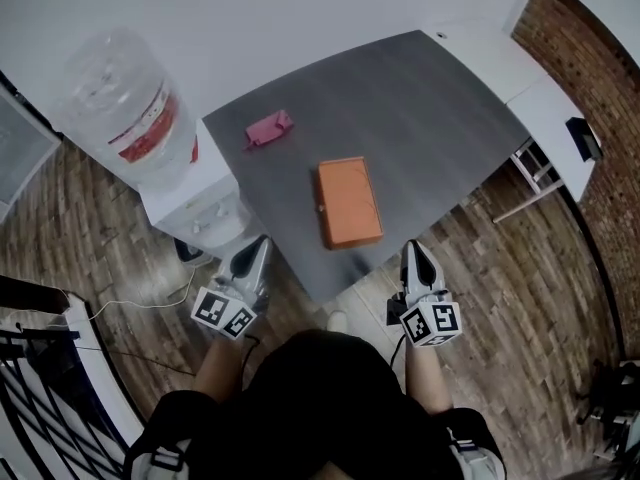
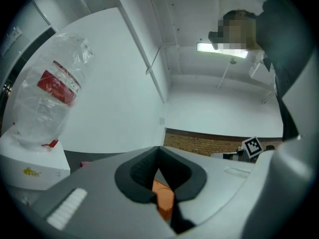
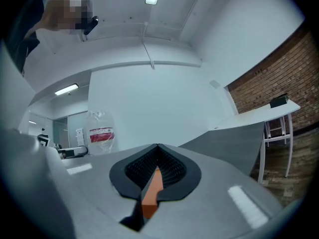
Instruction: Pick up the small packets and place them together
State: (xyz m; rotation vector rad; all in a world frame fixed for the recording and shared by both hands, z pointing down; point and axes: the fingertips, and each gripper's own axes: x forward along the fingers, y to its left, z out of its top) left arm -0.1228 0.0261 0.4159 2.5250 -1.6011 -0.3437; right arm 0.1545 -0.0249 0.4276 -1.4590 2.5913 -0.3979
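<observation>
**While both tools wait closed: packet handling notes**

Since neither packet is lifted yet, both lie well apart on the dark grey table [image 1: 430,108]: small pink crumpled packet [image 1: 268,128] farther off to the left, flat orange rectangular packet [image 1: 349,201] near the front edge. Left tool [image 1: 260,243] and right tool [image 1: 412,251] hover off that edge, jaws together, nothing held. Judged: pink one light, soft, yielding; pinch across its middle. Orange one stiffer, low-lying; take a long edge; may slide.
</observation>
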